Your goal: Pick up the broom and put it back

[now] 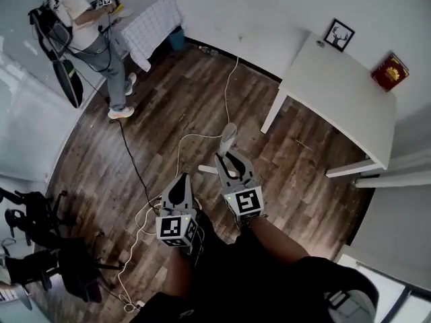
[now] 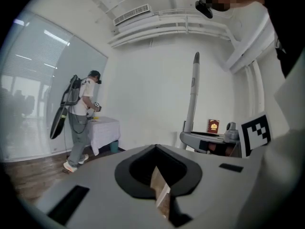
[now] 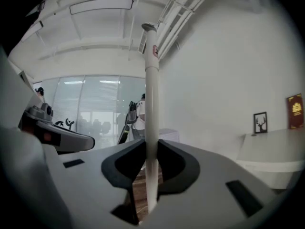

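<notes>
Broom [image 3: 151, 128] stands upright in the right tongs [image 1: 227, 156], with the left tongs [image 1: 180, 182] just left of them. Table [image 1: 337, 93] sits right, at the wall, with frame [image 1: 339, 34] and book [image 1: 389, 71] on it. Person [image 1: 87, 32] at far table [image 1: 151, 15], back left.

Broom handle [image 3: 151, 104]: white, smooth, faintly glossy (plastic or coated metal, cannot tell). Floor [image 1: 202, 99]: dark wood planks, matt. Surface [image 1: 343, 93]: white, smooth, matt.
</notes>
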Tool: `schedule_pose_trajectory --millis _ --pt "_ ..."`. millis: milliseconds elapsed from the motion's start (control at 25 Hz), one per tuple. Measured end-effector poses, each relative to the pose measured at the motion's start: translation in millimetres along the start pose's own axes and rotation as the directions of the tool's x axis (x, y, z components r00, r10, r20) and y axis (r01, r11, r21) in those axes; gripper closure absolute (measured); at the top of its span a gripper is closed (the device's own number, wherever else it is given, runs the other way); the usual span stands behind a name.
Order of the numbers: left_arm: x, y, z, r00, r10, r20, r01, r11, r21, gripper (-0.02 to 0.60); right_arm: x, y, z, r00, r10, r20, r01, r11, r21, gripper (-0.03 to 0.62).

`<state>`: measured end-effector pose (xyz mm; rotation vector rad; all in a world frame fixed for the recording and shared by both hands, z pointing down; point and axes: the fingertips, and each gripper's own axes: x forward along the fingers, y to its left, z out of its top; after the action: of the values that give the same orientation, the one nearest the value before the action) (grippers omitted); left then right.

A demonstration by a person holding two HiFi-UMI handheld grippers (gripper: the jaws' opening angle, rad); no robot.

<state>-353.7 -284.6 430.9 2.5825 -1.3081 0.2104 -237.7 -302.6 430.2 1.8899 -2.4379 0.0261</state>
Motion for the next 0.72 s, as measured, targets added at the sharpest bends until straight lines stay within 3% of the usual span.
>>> schedule_pose_trajectory --millis 80,160,360,520,720 --pt "31.8 9.1 0.7 0.995 -0.096 -0.026 0.097 0.995 0.009 0.581 12.9 -16.9 -11.2 0.996 -0.088 -0.006 0.088 0.995 0.038 0.502" --pt "60.7 11.1 3.6 0.976 -0.208 -0.057 0.211 0.977 0.045 0.581 17.0 -36.2 -19.6 0.983 -0.183 -0.002 0.183 0.982 0.051 0.502" --pt "107.7 12.7 8.0 0.892 -0.435 -0.119 0.45 0.878 0.165 0.581 13.8 -67.8 -36.6 0.934 -0.356 -0.008 0.357 0.934 0.035 0.502" --pt "144.9 11.2 -19.7 0.835 -0.517 -0.188 0.546 0.822 0.162 0.581 10.1 -88.8 -58.1 0.898 -0.44 -0.035 0.441 0.897 0.043 0.502" --pt "180.2 -5.5 -81.6 0.783 -0.556 -0.28 0.6 0.793 0.104 0.581 -0.9 -125.7 -109.1 0.885 -0.459 -0.075 0.465 0.882 0.084 0.502"
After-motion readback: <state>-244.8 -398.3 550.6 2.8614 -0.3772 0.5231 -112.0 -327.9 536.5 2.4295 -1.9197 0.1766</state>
